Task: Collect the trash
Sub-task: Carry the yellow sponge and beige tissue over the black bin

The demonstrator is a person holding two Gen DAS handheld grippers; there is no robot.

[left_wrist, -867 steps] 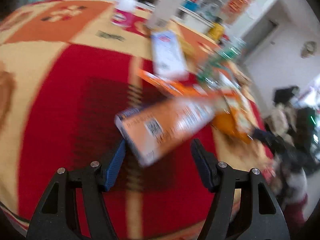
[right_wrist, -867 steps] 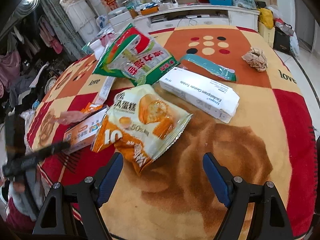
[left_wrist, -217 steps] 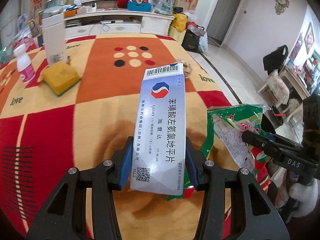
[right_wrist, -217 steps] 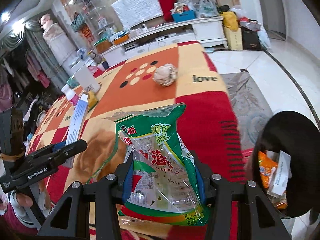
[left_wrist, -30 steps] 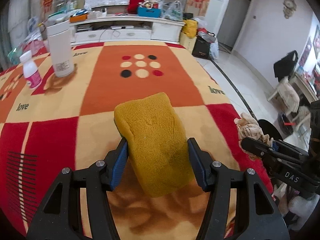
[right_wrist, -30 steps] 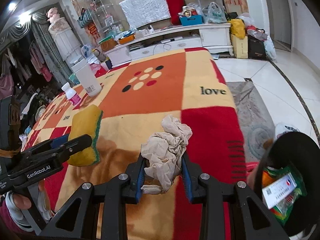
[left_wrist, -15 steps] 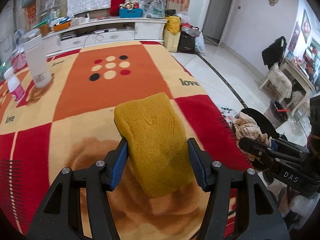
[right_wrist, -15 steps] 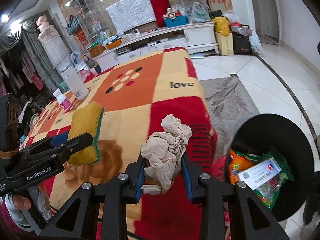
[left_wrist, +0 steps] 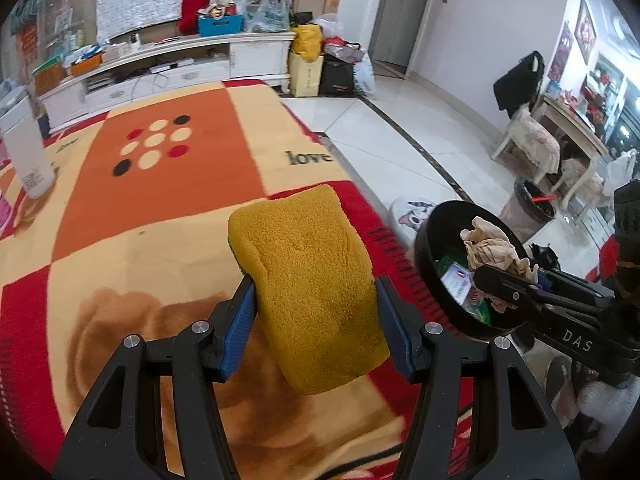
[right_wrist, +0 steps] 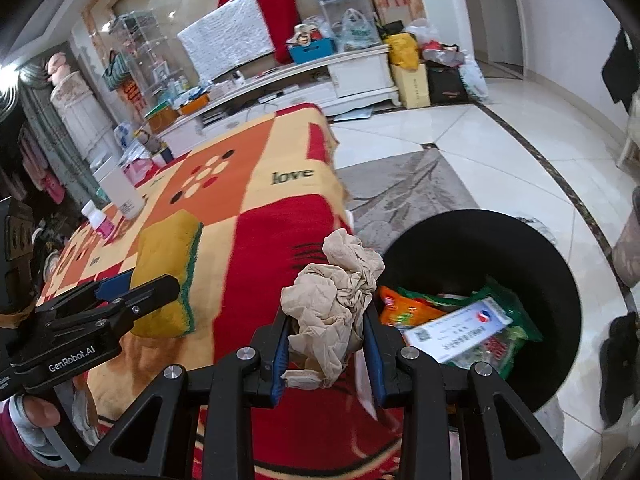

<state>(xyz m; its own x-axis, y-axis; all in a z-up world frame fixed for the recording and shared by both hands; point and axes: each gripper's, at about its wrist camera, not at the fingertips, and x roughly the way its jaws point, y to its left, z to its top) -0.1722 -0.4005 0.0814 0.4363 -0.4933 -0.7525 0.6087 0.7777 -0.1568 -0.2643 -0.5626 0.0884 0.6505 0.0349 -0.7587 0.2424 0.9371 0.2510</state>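
Sponge (left_wrist: pixel 308 288), mustard-yellow, coarse, green-backed

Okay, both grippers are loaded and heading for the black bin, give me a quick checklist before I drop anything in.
1. Right gripper shut on crumpled paper: ok.
2. Left gripper shut on yellow sponge: ok.
3. Paper fully over black bin: not ok, it hangs at the near rim in the right wrist view.
4. Sponge over bin: not ok, it is above the blanket.
5. Room in bin: ok, wrappers sit low.
6. Grippers clear of each other: ok.
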